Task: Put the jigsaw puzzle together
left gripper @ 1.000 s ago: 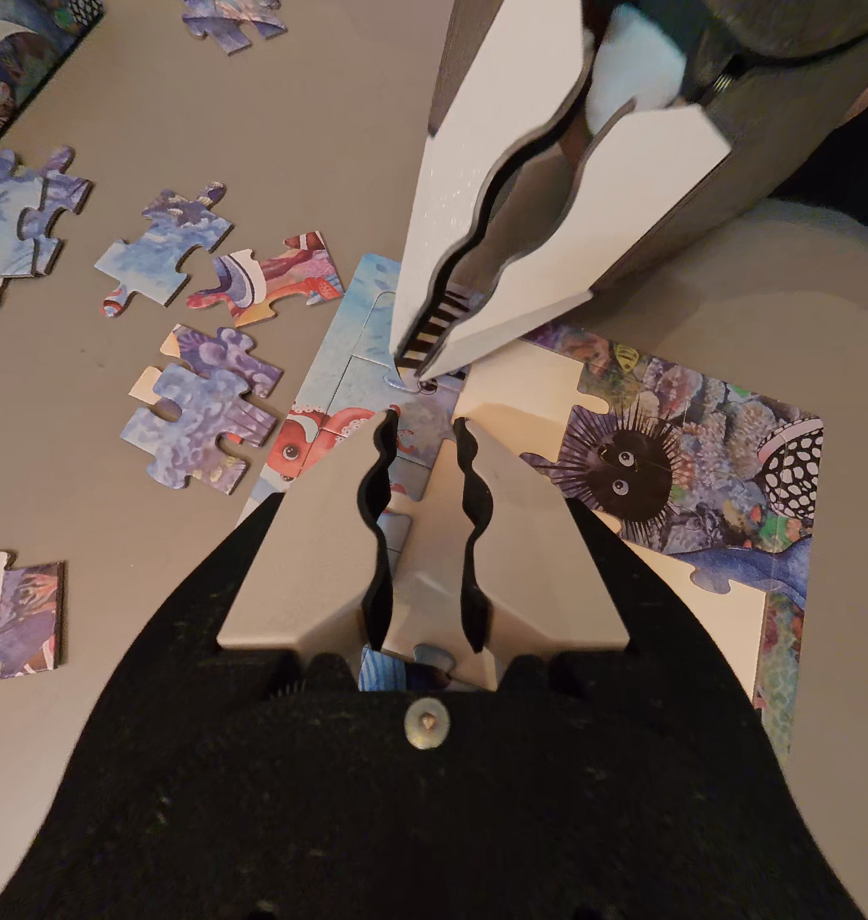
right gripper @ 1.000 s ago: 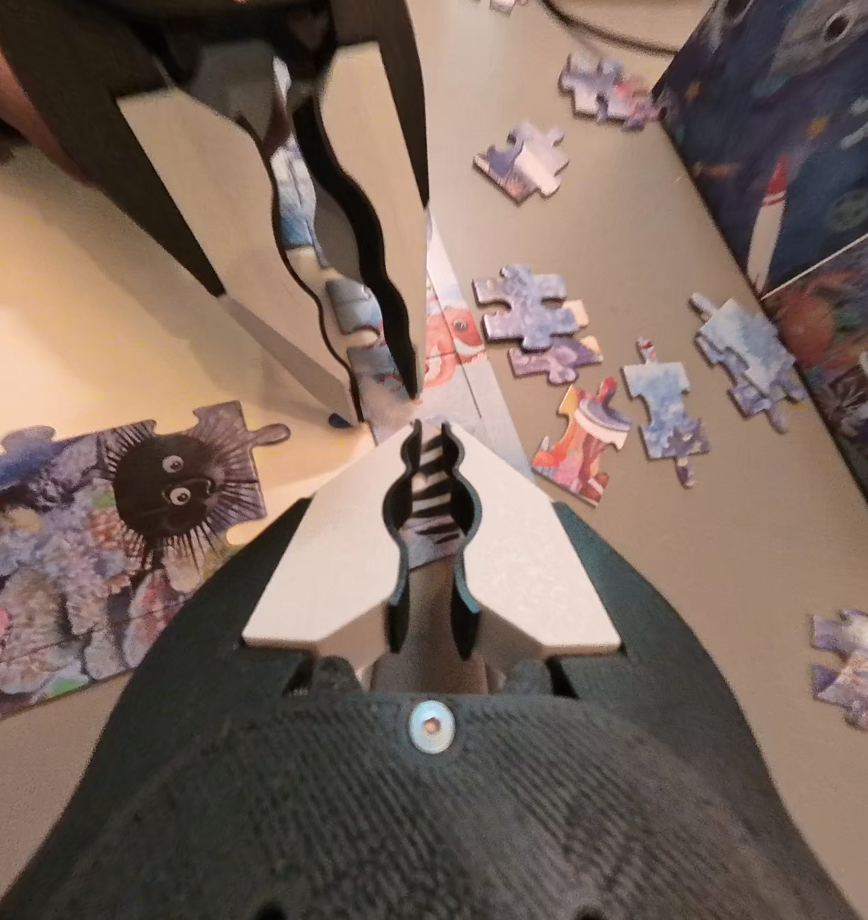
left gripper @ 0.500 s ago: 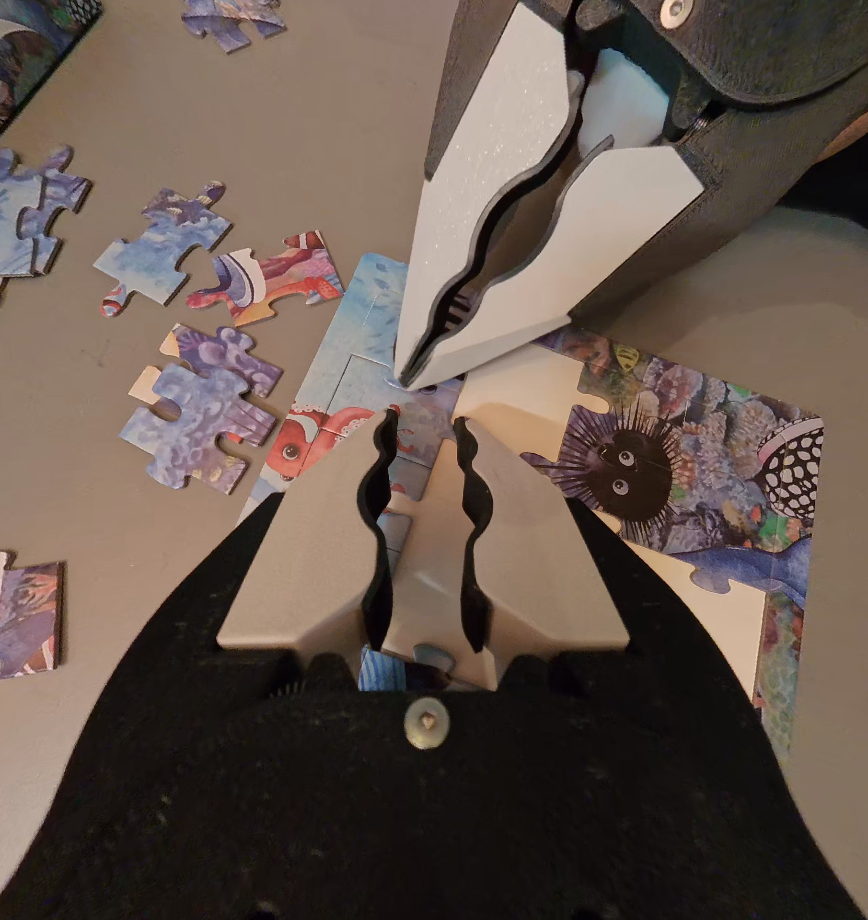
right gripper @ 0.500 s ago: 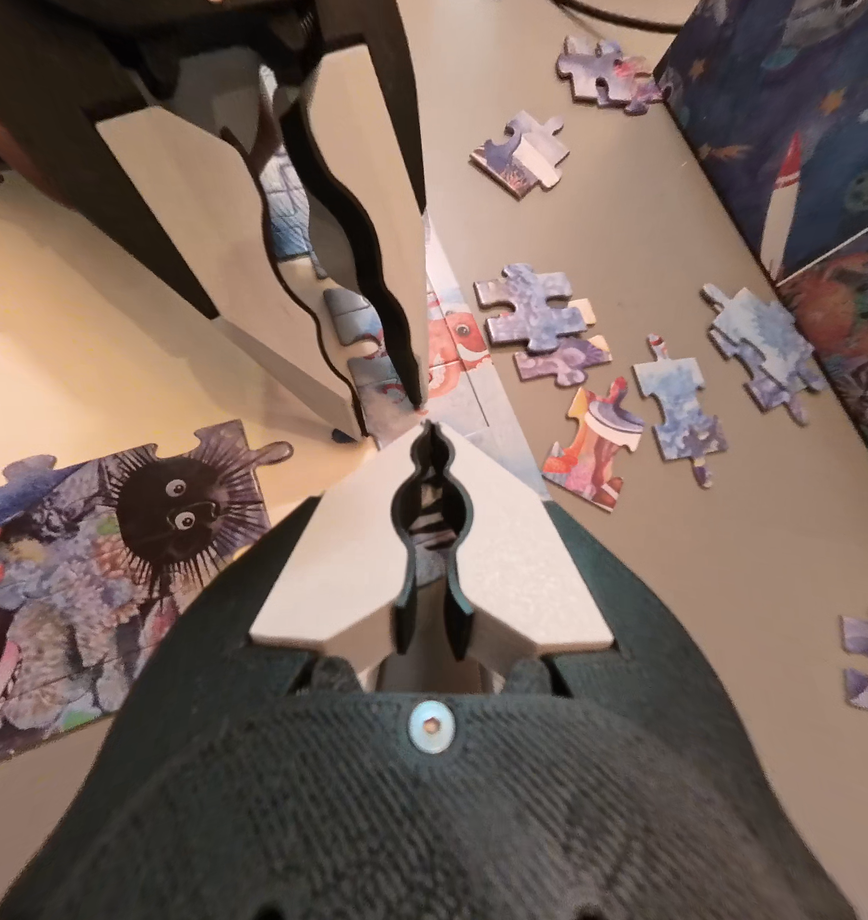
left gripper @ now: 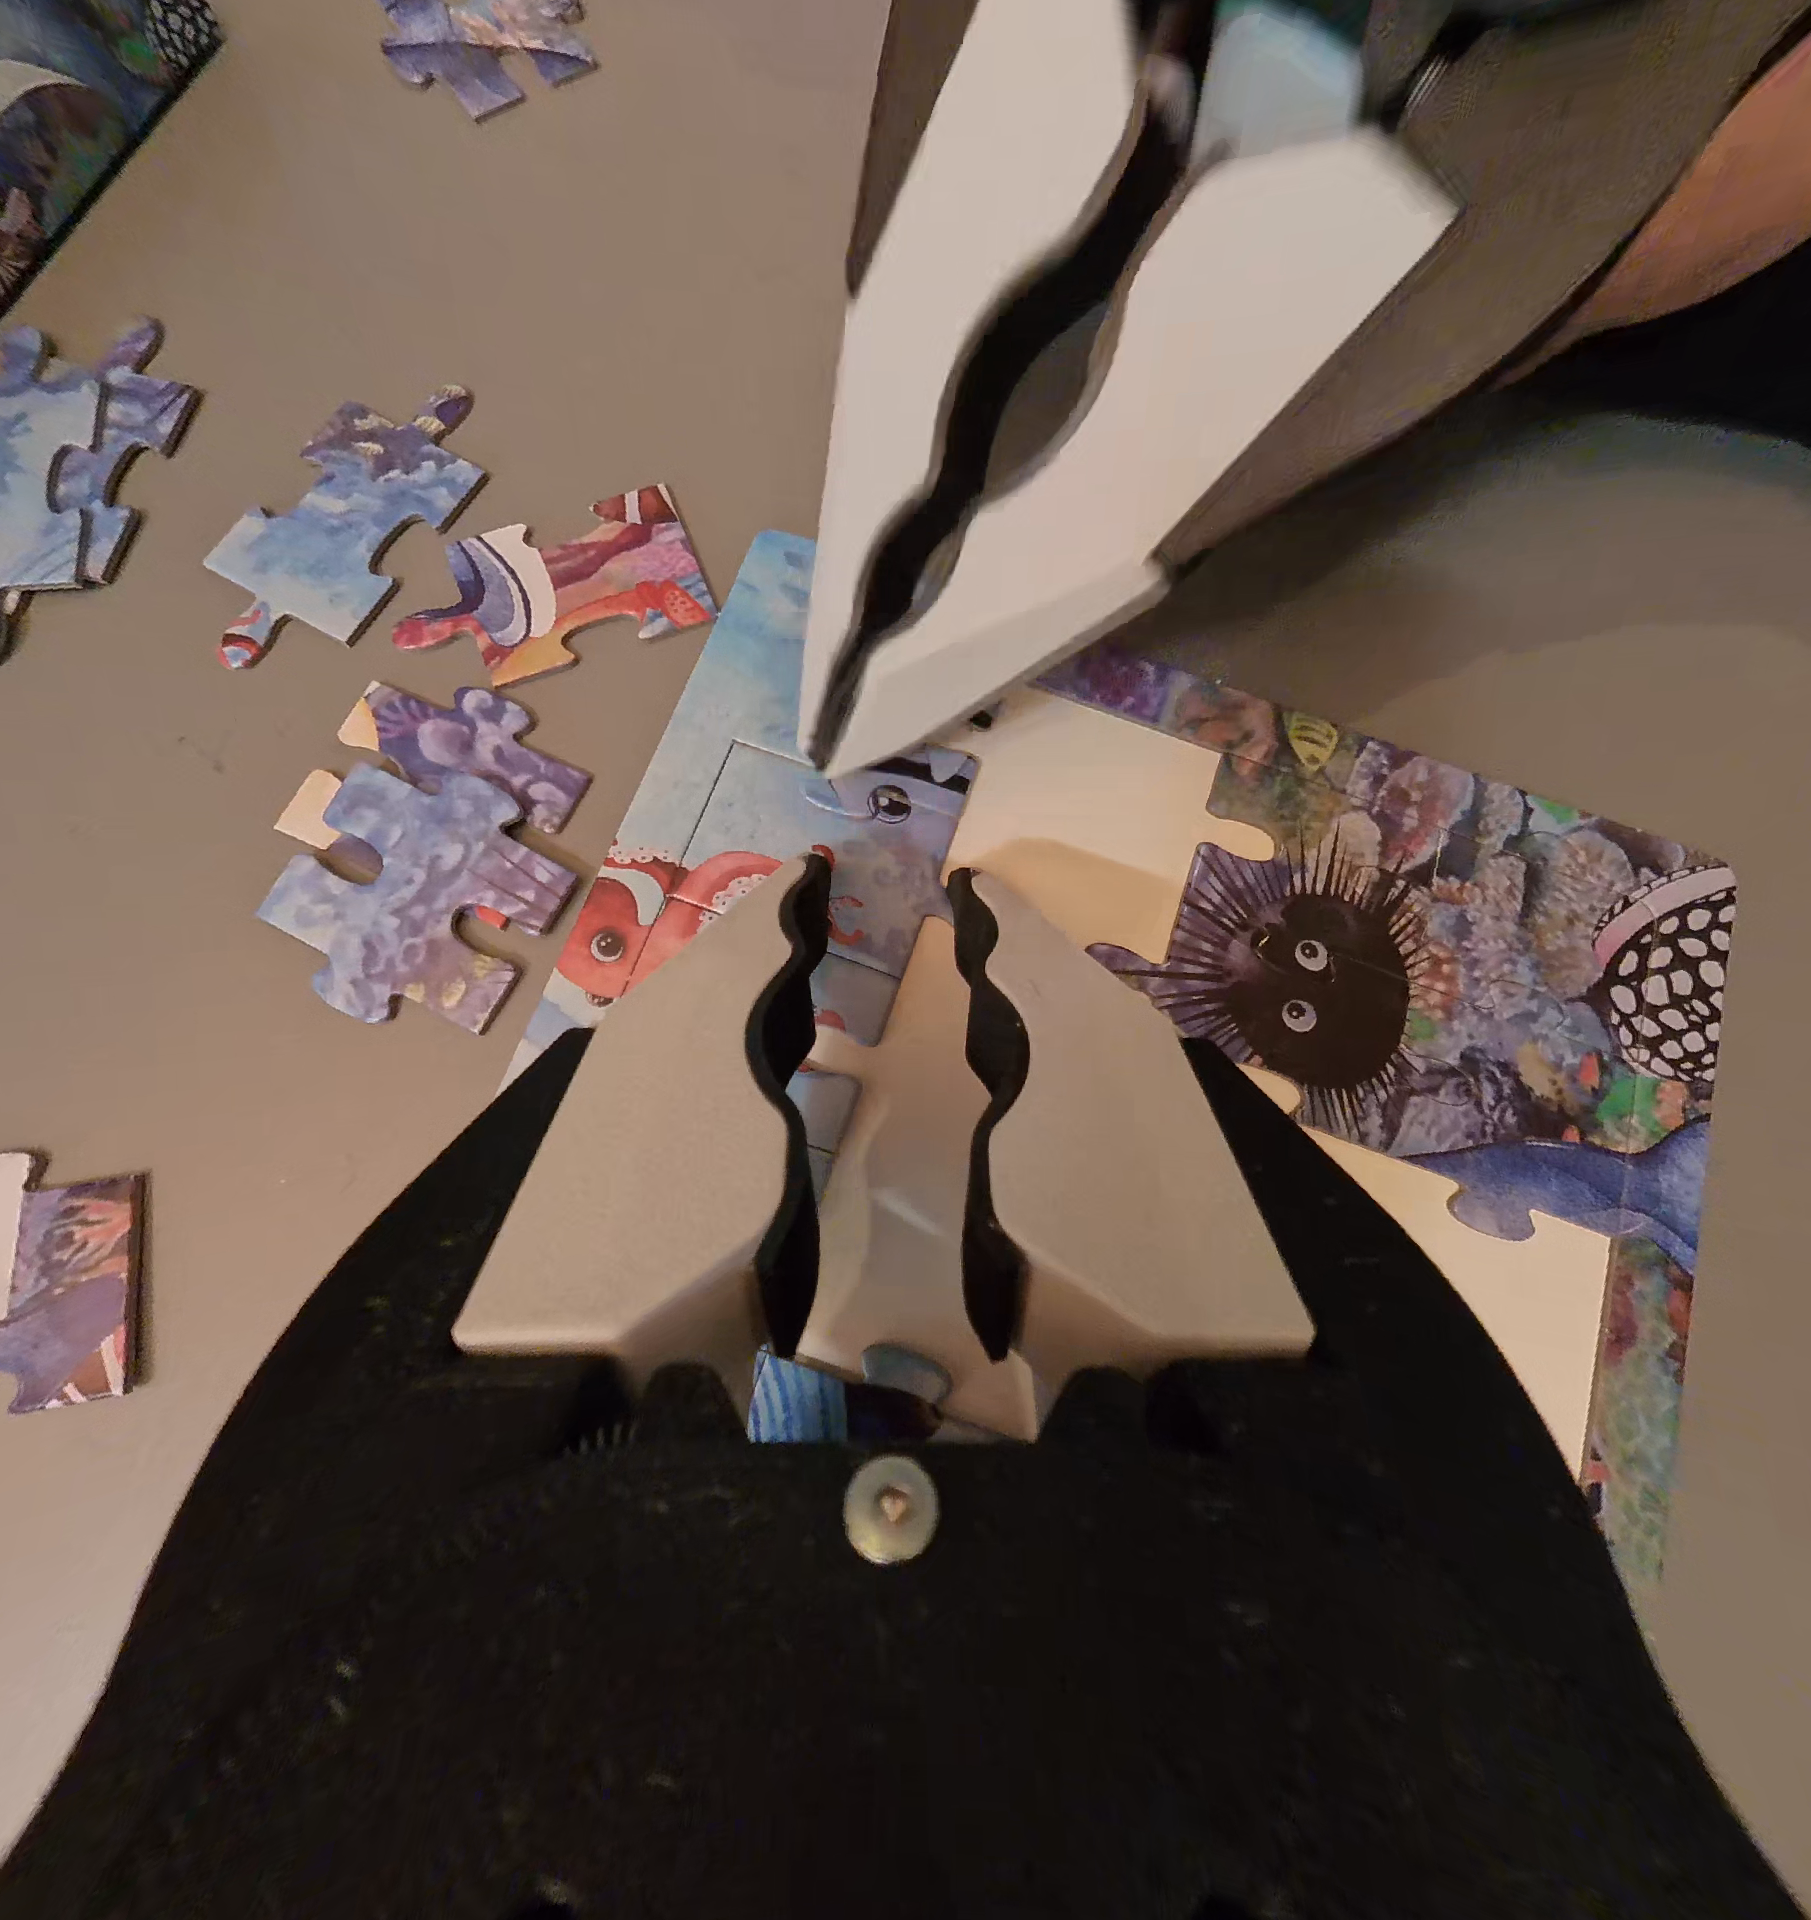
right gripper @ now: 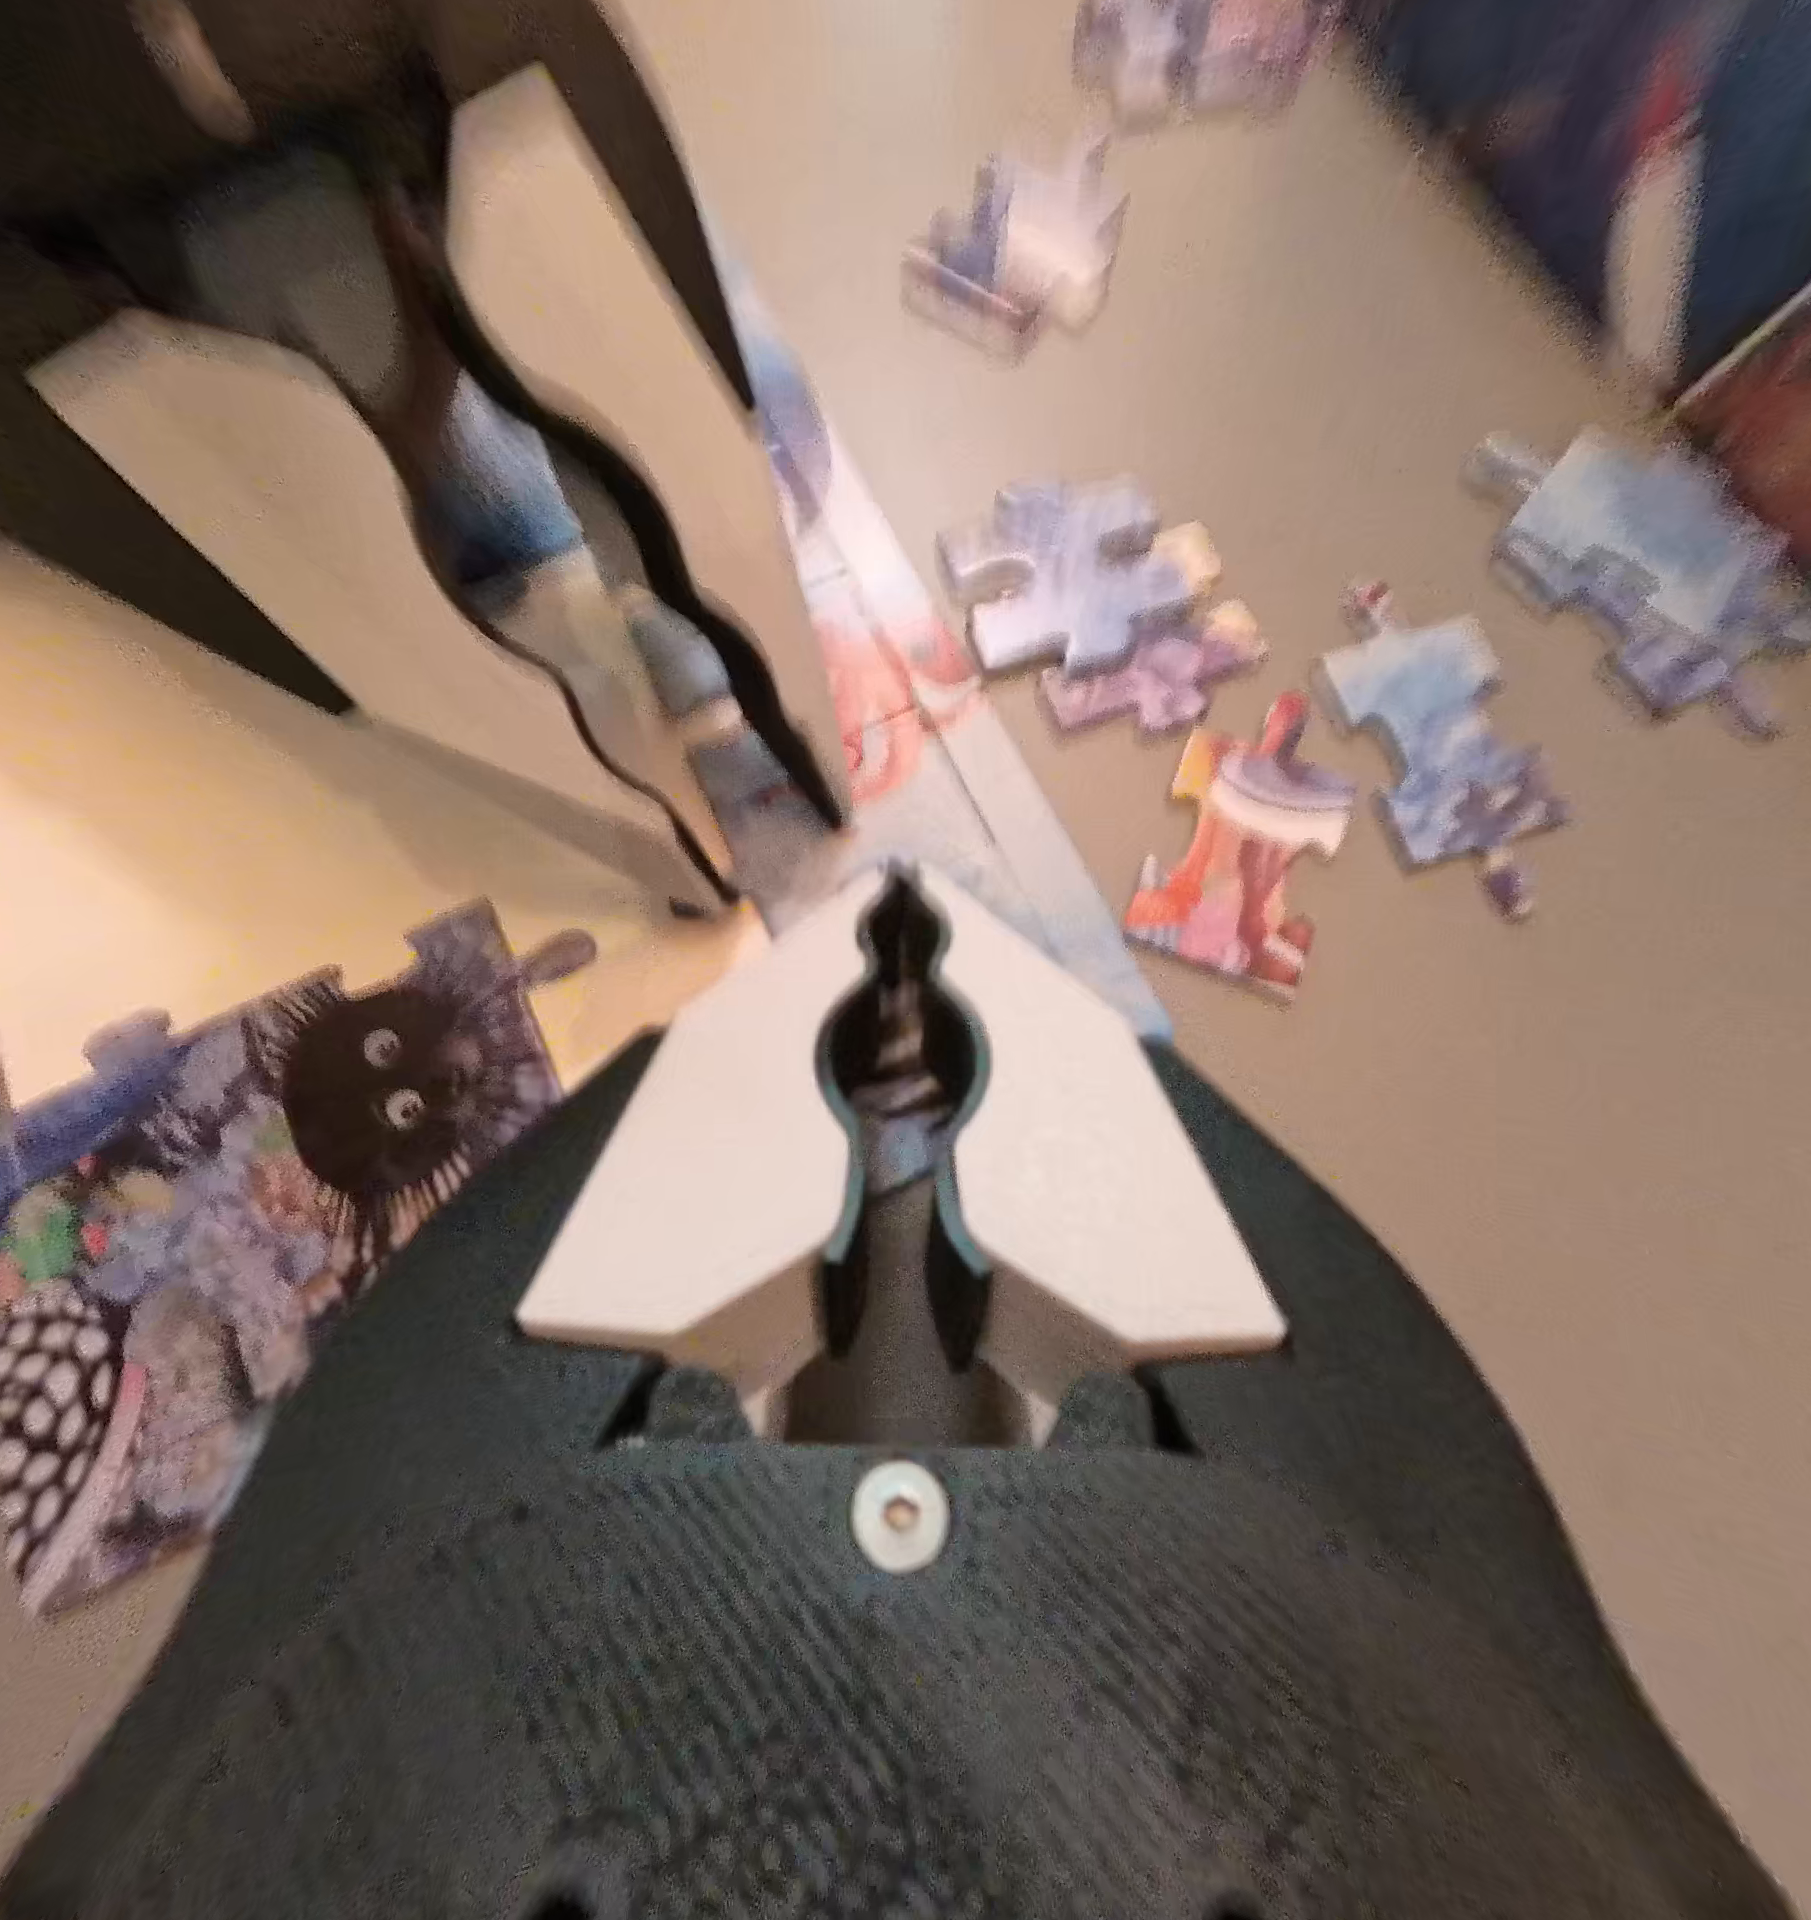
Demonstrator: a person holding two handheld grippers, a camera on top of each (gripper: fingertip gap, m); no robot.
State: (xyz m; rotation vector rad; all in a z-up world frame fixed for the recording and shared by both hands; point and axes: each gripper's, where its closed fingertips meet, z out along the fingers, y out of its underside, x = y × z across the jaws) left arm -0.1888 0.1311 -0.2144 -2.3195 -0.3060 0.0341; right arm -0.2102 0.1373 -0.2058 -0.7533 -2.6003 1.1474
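The puzzle board [left gripper: 1088,790] lies on the grey table with a sea urchin section [left gripper: 1296,977] and a clownfish strip [left gripper: 631,935] joined in it. A striped fish piece [left gripper: 896,805] lies at the strip's far end. My right gripper [left gripper: 828,753] comes down steeply with its jaws closed and its tips on that piece's edge. In the blurred right wrist view the right gripper [right gripper: 896,883] shows the piece's stripes [right gripper: 901,1060] through the hollow between its jaws. My left gripper [left gripper: 885,878] is open and empty, tips just short of the piece; it also shows in the right wrist view [right gripper: 776,857].
Several loose pieces lie left of the board: purple ones [left gripper: 413,894], an orange-and-white one [left gripper: 558,582], pale blue ones [left gripper: 340,540], and one at the left edge [left gripper: 39,1278]. The puzzle box [left gripper: 39,125] stands at the far left corner. A person's arm [left gripper: 1763,208] is at the top right. Both grippers' tips are close together, under 4 cm apart.
The right gripper's jaws have closed from a narrow gap to shut while staying over the striped piece, and its camera is now moving. The left gripper has not moved.
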